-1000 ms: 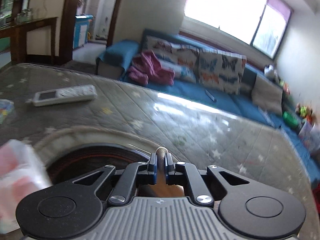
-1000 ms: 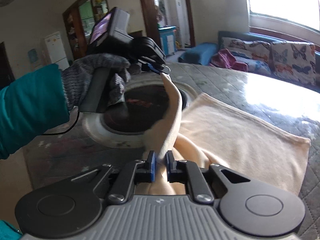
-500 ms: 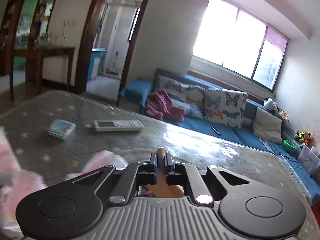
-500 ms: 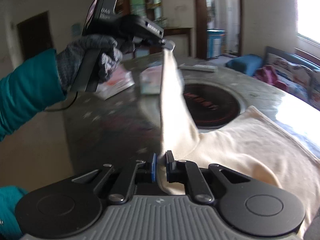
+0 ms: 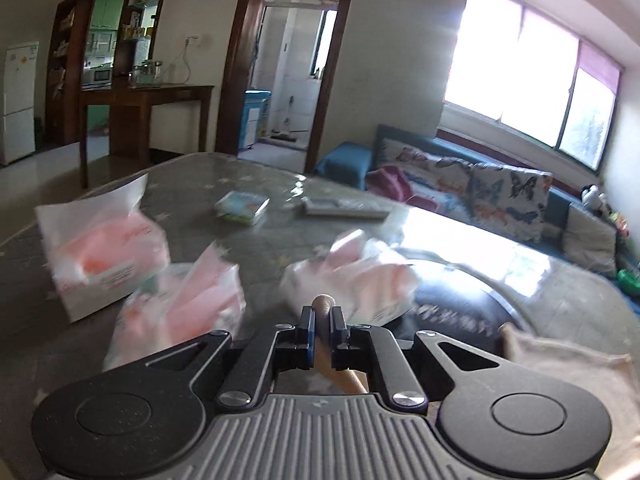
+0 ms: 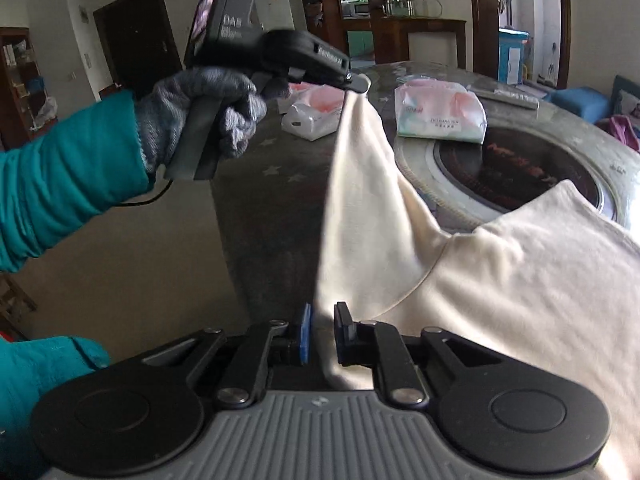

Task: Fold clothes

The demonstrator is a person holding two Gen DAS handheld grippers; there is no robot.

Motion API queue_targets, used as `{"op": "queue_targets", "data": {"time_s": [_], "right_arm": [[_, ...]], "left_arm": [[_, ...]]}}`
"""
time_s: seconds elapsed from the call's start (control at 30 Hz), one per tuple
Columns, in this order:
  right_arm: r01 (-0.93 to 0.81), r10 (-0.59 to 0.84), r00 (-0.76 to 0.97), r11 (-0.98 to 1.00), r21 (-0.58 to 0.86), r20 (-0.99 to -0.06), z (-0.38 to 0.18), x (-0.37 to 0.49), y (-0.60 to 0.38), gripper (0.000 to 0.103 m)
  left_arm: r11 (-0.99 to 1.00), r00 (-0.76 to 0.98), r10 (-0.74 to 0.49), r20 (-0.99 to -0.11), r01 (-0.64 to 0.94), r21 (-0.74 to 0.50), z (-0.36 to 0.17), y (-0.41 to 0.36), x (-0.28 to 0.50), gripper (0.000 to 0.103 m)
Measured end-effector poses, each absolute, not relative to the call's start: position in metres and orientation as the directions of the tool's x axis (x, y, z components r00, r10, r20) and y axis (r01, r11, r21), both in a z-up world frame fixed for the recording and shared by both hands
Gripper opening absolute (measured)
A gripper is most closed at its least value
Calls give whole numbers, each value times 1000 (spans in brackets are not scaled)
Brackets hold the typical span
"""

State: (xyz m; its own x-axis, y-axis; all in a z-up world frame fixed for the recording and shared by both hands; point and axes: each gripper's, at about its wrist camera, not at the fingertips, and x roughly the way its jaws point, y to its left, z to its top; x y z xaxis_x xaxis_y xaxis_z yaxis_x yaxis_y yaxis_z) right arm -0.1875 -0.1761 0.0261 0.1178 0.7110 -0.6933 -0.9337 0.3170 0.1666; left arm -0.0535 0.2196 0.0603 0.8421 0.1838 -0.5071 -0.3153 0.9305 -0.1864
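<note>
Left claw (image 5: 323, 322): the two fingers are drawn in tight on a rolled edge of the cream garment (image 6: 500, 280), whose pinched tip pokes up between the blue-lined pads. In the right wrist view this same claw (image 6: 354, 80) is held by a grey-gloved hand (image 6: 200, 112) at the end of a teal sleeve (image 6: 68, 196), raised above the surface (image 6: 272, 184), with a sleeve of the garment hanging from it in a taut strip.

Right claw (image 6: 321, 334): the fingers stand slightly apart, with the lower end of that hanging strip passing between them; whether the pads actually press the cloth cannot be told.

Garment: its body lies spread on the right part of the surface, overlapping the rim of a dark round inset (image 6: 520, 168), while the lifted sleeve runs between the two claws.

Other items on the grey star-patterned surface: three soft tissue packs in pink and white, blurred in the left wrist view (image 5: 104, 248) (image 5: 180, 304) (image 5: 360, 276); a small flat packet (image 5: 242, 207); a remote control (image 5: 344, 208). A blue sofa (image 5: 500, 196) with butterfly cushions stands beyond, under a bright window (image 5: 532, 92).
</note>
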Motion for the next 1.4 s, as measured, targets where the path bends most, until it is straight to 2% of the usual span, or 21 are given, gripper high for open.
{"op": "queue_targets", "data": {"time_s": [0.4, 0.53, 0.67, 0.8, 0.9, 1.23, 1.33, 1.4], "right_arm": [[-831, 651, 236, 520, 198, -722, 32, -178, -250, 13], [-829, 650, 196, 510, 230, -734, 24, -182, -260, 13], [-822, 643, 251, 537, 192, -724, 35, -190, -278, 14], [-813, 608, 312, 569, 126, -730, 38, -190, -283, 25], [-816, 594, 333, 570, 91, -732, 35, -189, -278, 25], [-850, 550, 367, 526, -31, -750, 24, -189, -256, 23], [-857, 552, 373, 513, -49, -746, 24, -191, -252, 10], [-862, 554, 365, 504, -48, -749, 23, -190, -251, 6]], "left_arm": [[920, 807, 215, -550, -356, -163, 39, 227, -77, 8], [916, 787, 215, -578, -368, -160, 35, 229, -75, 8], [927, 787, 211, -580, -350, -138, 40, 227, -79, 13], [933, 801, 206, -562, -333, -134, 52, 225, -85, 13], [953, 818, 134, -559, -262, -154, 61, 211, -86, 13], [959, 749, -266, -607, 141, -245, 54, 94, -51, 14], [946, 709, -324, -627, 228, -232, 45, 59, -36, 14], [939, 686, -344, -641, 264, -221, 37, 42, -25, 14]]}}
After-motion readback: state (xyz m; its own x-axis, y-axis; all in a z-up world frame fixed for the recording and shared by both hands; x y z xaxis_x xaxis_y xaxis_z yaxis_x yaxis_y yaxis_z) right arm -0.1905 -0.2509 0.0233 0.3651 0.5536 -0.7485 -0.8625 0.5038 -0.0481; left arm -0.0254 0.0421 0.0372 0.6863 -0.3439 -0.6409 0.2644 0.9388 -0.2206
